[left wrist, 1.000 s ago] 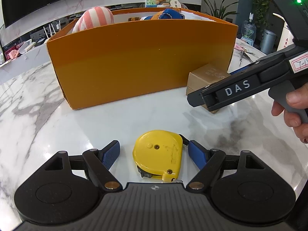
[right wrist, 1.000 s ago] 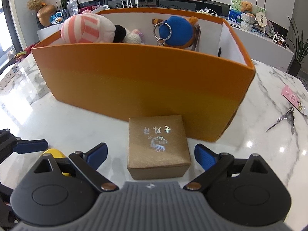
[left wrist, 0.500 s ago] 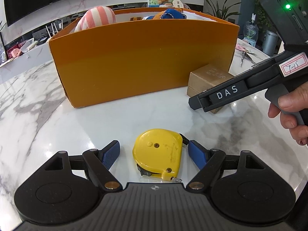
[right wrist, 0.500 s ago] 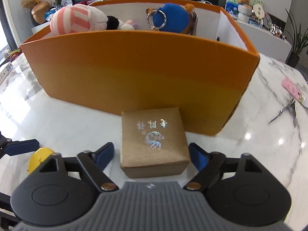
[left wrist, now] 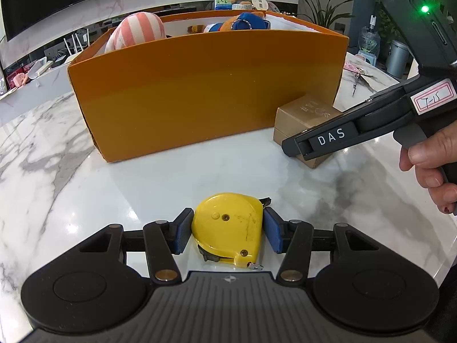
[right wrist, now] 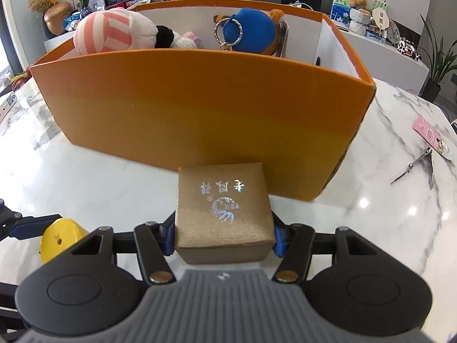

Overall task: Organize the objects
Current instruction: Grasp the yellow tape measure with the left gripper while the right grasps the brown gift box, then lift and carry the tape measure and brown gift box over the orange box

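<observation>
Left wrist fisheye is showing the left gripper point(left wrist: 227, 233) lying low on the white marble table point(left wrist: 128, 194), its blue pads point(left wrist: 182, 234) pressing both flanks of a yellow tape measure point(left wrist: 228, 227), so it is closed on that casing. Only this view is giving the casing's scuffed top, its two screws and the metal tape tip poking out toward 5 o'clock. It is also catching the right gripper's point(left wrist: 320, 140) black body from the side at 3 o'clock, lettered DAS, with a person's hand point(left wrist: 431, 171) wrapping its handle; its fingertips are hidden there behind the body.

Right wrist fisheye is supplying what that angle is hiding: the right gripper point(right wrist: 224, 234) is clamping a small tan gift box point(right wrist: 222, 208), its blue pads point(right wrist: 168, 234) squeezing the box's two sides. The box's lid is carrying silvery foil characters and a round emblem, and the box is sitting just in front of the orange cardboard box point(right wrist: 200, 114), at 12 o'clock from the fingers. From here the tape measure point(right wrist: 60, 235) is appearing only as a yellow sliver at 9 o'clock.

Inside the orange box, a pink-striped plush point(right wrist: 108, 33) is resting at the left and a blue plush with a key ring point(right wrist: 248, 30) toward the right. Nail clippers point(right wrist: 420, 164) are lying on the marble at 3 o'clock, well apart.
</observation>
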Available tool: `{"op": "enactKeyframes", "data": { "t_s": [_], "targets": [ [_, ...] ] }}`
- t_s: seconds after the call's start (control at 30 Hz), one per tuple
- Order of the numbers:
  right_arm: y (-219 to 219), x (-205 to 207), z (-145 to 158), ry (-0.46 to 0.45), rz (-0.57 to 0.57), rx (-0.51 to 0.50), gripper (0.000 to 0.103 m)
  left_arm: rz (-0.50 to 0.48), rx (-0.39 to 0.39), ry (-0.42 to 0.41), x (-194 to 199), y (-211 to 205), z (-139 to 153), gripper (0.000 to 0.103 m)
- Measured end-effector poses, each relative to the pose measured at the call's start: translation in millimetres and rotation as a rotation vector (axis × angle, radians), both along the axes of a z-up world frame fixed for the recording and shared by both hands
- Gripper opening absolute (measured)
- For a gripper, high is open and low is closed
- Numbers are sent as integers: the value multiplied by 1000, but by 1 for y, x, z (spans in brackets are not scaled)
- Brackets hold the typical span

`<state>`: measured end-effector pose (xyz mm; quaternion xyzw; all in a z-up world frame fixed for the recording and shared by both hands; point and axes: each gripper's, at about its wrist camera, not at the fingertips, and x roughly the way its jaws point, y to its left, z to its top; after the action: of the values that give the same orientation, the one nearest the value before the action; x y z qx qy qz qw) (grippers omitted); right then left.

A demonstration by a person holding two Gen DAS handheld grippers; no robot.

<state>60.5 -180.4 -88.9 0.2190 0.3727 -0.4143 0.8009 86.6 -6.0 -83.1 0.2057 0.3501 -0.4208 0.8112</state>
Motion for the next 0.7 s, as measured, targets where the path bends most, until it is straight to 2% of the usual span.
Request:
{"op": "enactKeyframes", "data": {
  "t_s": [0.2,0.7],
  "targets": [
    [-2,-7,5,-30,3,19,61,5,25,11,2,-2,3,61],
    [37,-50,59,-220,57,-35,61,1,18,-40,-9,-2,23,61]
  ]
}}
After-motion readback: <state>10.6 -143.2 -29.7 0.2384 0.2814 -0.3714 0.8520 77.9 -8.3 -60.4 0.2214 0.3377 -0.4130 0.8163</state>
